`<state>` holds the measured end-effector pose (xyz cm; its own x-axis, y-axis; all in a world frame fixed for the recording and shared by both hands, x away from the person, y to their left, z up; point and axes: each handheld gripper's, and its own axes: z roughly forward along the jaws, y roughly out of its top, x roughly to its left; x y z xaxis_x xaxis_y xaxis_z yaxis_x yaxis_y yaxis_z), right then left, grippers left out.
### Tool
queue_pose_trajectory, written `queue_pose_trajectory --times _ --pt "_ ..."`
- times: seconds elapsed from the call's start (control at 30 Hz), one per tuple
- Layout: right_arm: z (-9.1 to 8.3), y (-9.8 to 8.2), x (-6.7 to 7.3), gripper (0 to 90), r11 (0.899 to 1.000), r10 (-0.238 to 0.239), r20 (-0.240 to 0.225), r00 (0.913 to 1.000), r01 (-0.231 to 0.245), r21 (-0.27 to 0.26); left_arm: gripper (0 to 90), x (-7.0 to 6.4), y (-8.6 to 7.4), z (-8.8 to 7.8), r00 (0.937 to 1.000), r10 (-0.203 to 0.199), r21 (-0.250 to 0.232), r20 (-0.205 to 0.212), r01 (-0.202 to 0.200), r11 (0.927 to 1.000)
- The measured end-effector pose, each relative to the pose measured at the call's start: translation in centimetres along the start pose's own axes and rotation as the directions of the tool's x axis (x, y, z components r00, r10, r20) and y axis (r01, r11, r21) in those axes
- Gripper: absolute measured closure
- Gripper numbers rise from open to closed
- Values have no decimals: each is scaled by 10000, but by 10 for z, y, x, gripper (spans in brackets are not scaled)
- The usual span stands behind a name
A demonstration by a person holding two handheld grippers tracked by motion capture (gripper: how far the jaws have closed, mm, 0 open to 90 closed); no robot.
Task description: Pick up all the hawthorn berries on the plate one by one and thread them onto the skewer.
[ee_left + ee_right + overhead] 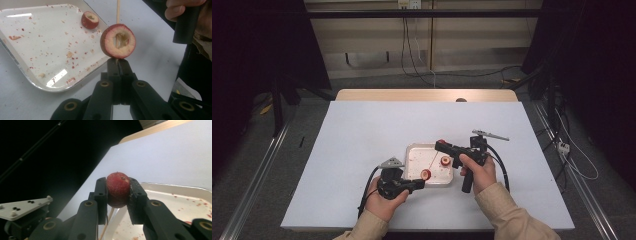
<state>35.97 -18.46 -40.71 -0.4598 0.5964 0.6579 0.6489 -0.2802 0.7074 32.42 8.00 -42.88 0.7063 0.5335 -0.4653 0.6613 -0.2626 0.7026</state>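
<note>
My left gripper (420, 183) (118, 62) is shut on the lower end of a thin wooden skewer (118, 10). A cored red fruit ring (118, 41) (425, 174) is threaded on the stick just above the jaws. My right gripper (441, 145) (117, 183) is shut on a whole red fruit (118, 188) (442, 142), held over the far part of the tray. The skewer (107, 223) passes right under that fruit. Another cored red piece (90, 20) (445, 160) lies in the white tray (412, 150) (37, 55).
The tray (175, 192) is speckled with red and brown crumbs. It sits near the front middle of a white table top (362, 130). The person's right hand (182, 10) is close beside the left gripper. The left gripper's grey plate (23, 207) is near the right gripper.
</note>
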Motion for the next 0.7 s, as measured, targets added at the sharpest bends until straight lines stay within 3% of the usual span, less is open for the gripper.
queue_pose_trajectory --times 0.1,0.17,0.27,0.37,0.63,0.7 --pt "-1 1 -2 723 9988 464 -241 9986 -468 -154 900 -2 1 0 9998 163 -83 133 -162 9998" --pt "1 1 -3 696 9995 222 -181 9996 -226 -240 900 -4 2 0 9995 286 -62 140 -285 9996" --pt "2 3 -5 671 9977 477 -191 9987 -485 -463 900 -3 1 0 9996 185 -36 214 -184 9998" --pt "2 4 -6 715 9954 702 -194 9973 -713 -642 900 -2 0 0 9997 170 -87 179 -168 9998" --pt "1 0 -5 725 9965 591 96 9982 -584 -604 900 -7 -1 2 9996 269 20 -16 -269 9996" --pt "0 -1 -5 725 9963 567 156 9983 -556 -659 900 -4 -1 1 9999 83 -37 68 -83 10000"
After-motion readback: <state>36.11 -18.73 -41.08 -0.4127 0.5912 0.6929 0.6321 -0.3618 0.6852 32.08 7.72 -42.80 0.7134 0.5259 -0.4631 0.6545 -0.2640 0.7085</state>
